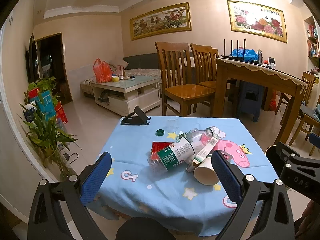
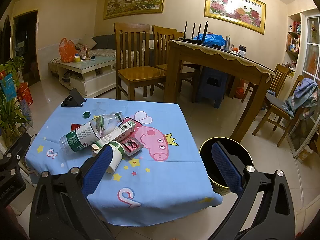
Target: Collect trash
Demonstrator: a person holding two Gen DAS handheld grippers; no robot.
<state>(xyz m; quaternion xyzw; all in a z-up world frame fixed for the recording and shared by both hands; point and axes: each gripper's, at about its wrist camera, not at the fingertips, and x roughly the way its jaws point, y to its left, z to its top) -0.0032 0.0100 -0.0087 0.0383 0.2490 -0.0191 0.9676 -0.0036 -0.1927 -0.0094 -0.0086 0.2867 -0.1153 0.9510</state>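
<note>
Both the left gripper (image 1: 163, 177) and the right gripper (image 2: 163, 167) are hanging wide open, holding nothing. Collecting is seemingly just beginning: the bottle (image 2: 88, 134) and cup (image 2: 115, 156) are lying mid-frame, with the bin (image 2: 206, 146) at lower right. Next, one gripper needs closing on a piece.

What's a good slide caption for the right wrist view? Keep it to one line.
Open right gripper above a blue cartoon tablecloth with a plastic bottle, paper cup and carton; bin beside it.

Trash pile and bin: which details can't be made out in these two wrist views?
- Bin, right wrist view: inside is dark, and the right gripper finger covers much of it; contents unknown.
- Bin, left wrist view: only a rim sliver shows behind the other gripper.
- Paper cup: partly hidden by a finger.
- Red wrapper: mostly under the bottle.
- Carton: print too small to read.
</note>
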